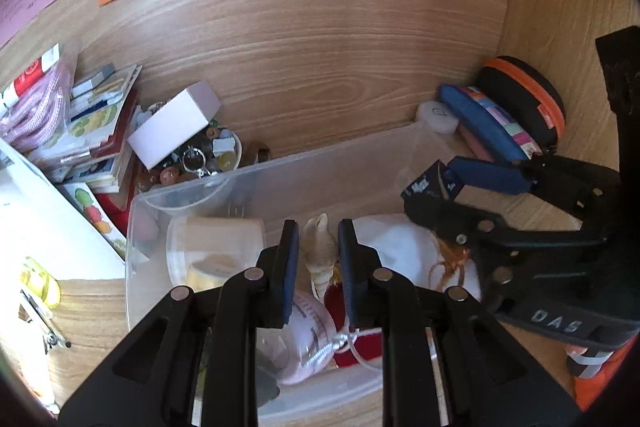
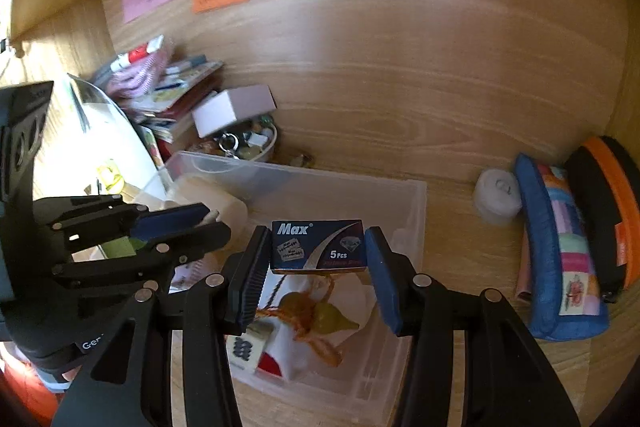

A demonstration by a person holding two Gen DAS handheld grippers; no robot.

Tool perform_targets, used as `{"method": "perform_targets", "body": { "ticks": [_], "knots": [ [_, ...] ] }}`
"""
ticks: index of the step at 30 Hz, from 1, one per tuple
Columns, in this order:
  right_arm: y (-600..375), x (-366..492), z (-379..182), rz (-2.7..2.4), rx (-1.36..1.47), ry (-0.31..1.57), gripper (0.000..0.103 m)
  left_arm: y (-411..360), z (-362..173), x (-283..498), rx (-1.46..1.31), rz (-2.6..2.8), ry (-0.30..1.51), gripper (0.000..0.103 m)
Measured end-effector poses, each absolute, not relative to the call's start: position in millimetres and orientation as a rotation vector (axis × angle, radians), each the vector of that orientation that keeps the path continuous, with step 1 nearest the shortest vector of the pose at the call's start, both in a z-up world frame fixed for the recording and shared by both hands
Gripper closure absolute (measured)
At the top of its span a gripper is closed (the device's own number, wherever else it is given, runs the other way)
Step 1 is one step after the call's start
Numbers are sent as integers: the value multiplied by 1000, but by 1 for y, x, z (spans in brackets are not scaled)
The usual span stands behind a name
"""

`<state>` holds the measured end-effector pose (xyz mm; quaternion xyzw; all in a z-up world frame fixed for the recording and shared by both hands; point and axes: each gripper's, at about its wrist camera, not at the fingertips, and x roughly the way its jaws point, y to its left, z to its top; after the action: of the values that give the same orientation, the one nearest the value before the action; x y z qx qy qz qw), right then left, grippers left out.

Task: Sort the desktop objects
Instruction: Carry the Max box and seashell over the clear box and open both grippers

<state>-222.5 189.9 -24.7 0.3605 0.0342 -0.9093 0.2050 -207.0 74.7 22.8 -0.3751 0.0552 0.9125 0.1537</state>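
A clear plastic bin (image 1: 280, 171) (image 2: 404, 199) stands on the wooden desk with small items inside. My left gripper (image 1: 319, 247) hovers over the bin, its jaws a little apart and empty, with a pale seashell (image 1: 320, 251) lying in the bin below the gap. My right gripper (image 2: 318, 259) is shut on a dark blue "Max" blade box (image 2: 318, 245) and holds it above the bin. In the left wrist view the right gripper (image 1: 448, 187) shows at the right with the box (image 1: 424, 185) between its pads.
A white cloth with orange string (image 2: 312, 311), a tape roll (image 1: 216, 247) and a pink ball (image 1: 308, 327) lie in the bin. A bowl of trinkets (image 1: 208, 155), a white box (image 1: 176, 125) and stacked booklets (image 1: 100, 123) stand at back left. Pencil cases (image 2: 560, 239) stand at right.
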Motion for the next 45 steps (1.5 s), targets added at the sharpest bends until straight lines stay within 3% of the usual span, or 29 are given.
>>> {"method": "perform_targets", "body": {
  "ticks": [9,18,20,29,36,42,45],
  "knots": [
    [189,-230,-36,-2546,1009,96,58,84,17,-208,-1034,2673,283,82],
    [190,-230,-36,-2576,982,117,58,80,11,-210,-1041,2722,316,65],
    [192,-229,-34,-2581,973,111,58,77,13,-208,-1029,2743,314,53],
    [207,-216,-19,-2612,924,44,39,70,25,-194,-973,2784,293,27],
    [211,-191,-1,-2660,869,32,21,63,34,-175,-946,2815,280,16],
    [205,-163,7,-2659,859,56,21,60,43,-160,-967,2812,269,13],
    [201,-147,13,-2676,827,83,20,56,50,-148,-957,2828,264,6]
  ]
}}
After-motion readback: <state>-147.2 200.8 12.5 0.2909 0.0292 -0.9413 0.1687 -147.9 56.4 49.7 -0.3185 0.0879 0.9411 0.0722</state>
